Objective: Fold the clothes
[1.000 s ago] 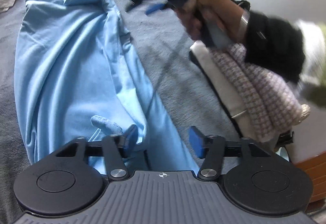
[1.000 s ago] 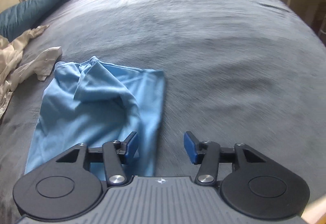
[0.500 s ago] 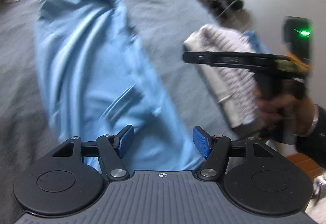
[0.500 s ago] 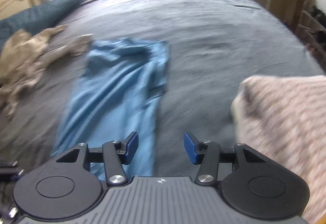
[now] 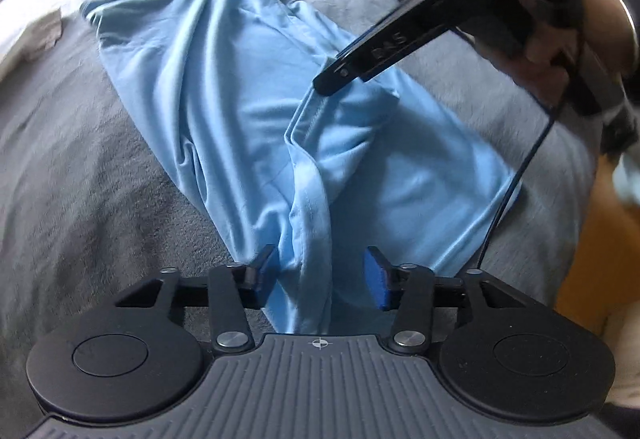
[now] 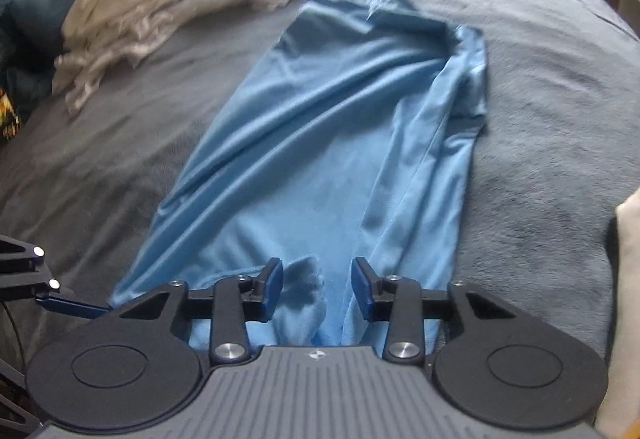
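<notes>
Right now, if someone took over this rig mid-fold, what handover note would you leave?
Left gripper: fingers closing around a raised ridge of the light blue garment at its near end, not yet pinching.
Right gripper: fingers closing over a bunched bit of the same near edge, gap showing.
The garment lies lengthwise on the grey bed, folded narrow, wrinkled.
Beige clothes wait at far left.
Left to do: grip, fold the near end up, smooth.

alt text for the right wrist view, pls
A light blue garment lies stretched lengthwise on a grey bed cover, its near end bunched between the closing jaws of the right gripper, not yet pinched. A crumpled beige garment lies far left; the left gripper's blue finger shows at the left edge.
</notes>
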The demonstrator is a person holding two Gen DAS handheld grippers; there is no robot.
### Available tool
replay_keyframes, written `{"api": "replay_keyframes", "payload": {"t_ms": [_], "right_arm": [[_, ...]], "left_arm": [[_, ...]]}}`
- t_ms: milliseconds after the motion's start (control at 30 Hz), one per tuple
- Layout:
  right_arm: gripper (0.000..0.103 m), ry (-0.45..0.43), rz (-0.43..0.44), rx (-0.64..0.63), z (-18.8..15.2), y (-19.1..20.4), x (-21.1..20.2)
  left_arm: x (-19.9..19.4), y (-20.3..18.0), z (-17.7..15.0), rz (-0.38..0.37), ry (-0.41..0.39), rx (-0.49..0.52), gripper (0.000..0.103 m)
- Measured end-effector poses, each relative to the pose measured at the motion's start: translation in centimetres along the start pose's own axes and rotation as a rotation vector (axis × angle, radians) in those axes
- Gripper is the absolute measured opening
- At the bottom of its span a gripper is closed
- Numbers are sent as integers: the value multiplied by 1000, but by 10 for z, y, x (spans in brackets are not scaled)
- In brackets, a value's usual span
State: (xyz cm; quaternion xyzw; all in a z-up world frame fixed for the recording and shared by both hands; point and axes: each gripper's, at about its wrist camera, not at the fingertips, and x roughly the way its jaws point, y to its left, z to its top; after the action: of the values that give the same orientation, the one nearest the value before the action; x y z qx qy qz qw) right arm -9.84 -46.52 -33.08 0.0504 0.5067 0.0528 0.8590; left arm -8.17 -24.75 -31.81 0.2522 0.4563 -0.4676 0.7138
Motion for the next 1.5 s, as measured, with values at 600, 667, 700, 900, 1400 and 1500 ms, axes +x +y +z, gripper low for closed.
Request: {"api": "replay_keyframes", "payload": {"t_ms": [600, 667, 700, 900, 1400, 1500], "right_arm": [[5, -44, -84, -287, -63, 30, -83], [5, -46, -97, -377, -71, 39, -85], [5, -45, -103, -420, -75, 43, -85], [5, -46, -132, -657, -101, 61, -81], [7, 89, -182, -915, -160, 49, -69], [7, 118, -161, -560, -143, 28, -78]], "left_arm": [[-3, -19, -24, 83, -12, 201, 13], [-5, -19, -27, 85, -18, 225, 8], [-6, -20, -29, 86, -22, 238, 6], [-13, -28, -36, 104, -56, 342, 2], [2, -46, -61, 100, -48, 596, 2], [3, -46, -63, 102, -50, 615, 2]]}}
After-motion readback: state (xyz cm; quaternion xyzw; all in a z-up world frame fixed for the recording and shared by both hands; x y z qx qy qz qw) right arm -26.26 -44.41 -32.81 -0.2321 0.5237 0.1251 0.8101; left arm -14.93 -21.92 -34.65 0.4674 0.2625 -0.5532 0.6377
